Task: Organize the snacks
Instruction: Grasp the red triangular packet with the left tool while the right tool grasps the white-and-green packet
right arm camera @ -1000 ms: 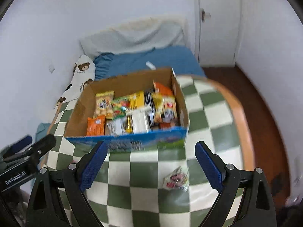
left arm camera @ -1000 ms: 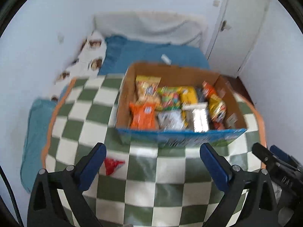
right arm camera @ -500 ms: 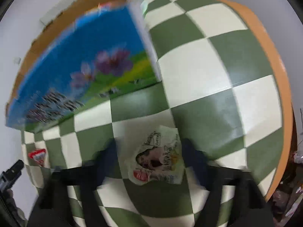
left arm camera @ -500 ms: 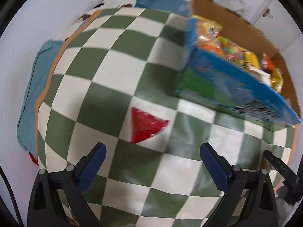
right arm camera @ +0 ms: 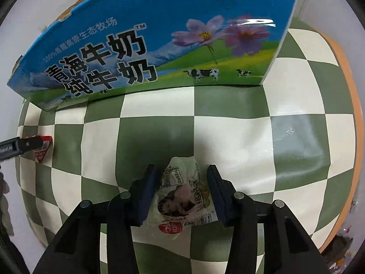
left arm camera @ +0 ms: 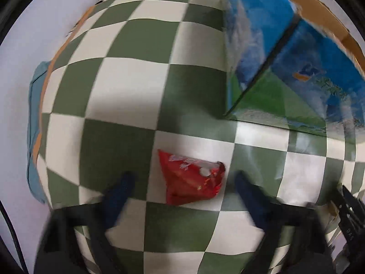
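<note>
Nearer now: crumpled white snack packet (right arm camera: 182,196)

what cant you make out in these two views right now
- Box contents: both views sit low, so its printed walls hide the inside.
- Left gripper: left view is motion-blurred; the fingers straddle the red packet, contact unclear.
- Red packet's print: blurred in the left view, tiny at the edge of the right view.
- White packet: between the right gripper's pads; whether they press it is unclear.
</note>
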Demonstrator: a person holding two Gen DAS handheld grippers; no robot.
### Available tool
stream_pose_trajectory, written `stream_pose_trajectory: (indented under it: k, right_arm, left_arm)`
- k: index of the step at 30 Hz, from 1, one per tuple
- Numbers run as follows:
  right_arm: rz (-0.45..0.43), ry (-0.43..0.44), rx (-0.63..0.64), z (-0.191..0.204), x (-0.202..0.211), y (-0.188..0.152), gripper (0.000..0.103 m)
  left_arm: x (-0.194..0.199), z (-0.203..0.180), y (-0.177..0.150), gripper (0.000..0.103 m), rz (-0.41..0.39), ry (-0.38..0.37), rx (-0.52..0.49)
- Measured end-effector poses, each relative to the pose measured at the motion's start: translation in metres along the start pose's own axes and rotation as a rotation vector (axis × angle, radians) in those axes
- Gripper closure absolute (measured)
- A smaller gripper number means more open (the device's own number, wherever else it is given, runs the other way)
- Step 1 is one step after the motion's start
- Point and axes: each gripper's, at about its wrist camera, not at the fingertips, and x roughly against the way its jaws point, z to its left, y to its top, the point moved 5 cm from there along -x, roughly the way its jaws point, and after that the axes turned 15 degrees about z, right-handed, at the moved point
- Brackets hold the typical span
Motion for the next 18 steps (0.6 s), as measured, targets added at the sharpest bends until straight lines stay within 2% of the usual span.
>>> stream_pose_trajectory:
  k: [1, 4, 8, 12, 15, 18]
  right_arm:
    - [0.002, 0.004, -0.002, 0.001, -0.001, -0.001, 0.055]
    - [0.004, 0.009, 0.000, -0.002, -0.001, 0.003, 0.055]
    - [0.014, 0.024, 0.021, -0.003, 0.007, 0.001, 0.056]
    - [0.041, 0.061, 0.055, 0.001, 0.015, -0.020, 0.056]
    - [0.085, 0.090, 0.089, 0.006, 0.011, -0.042, 0.059]
    - [0.136, 0.117, 0.109, 0.010, 0.005, -0.062, 0.061]
  left_arm:
    - [-0.003, -0.002, -0.001, 0.054, 0.016, -0.005, -0.006]
    - [-0.006, -0.007, -0.010, 0.057, 0.016, -0.001, -0.015]
    - [-0.011, -0.026, -0.041, 0.057, 0.047, -0.064, -0.040]
    - [-0.025, -0.066, -0.083, 0.057, 0.110, -0.106, -0.122]
    - [-0.035, -0.094, -0.102, 0.057, 0.139, -0.092, -0.178]
    - [-0.039, -0.109, -0.108, 0.057, 0.123, -0.053, -0.204]
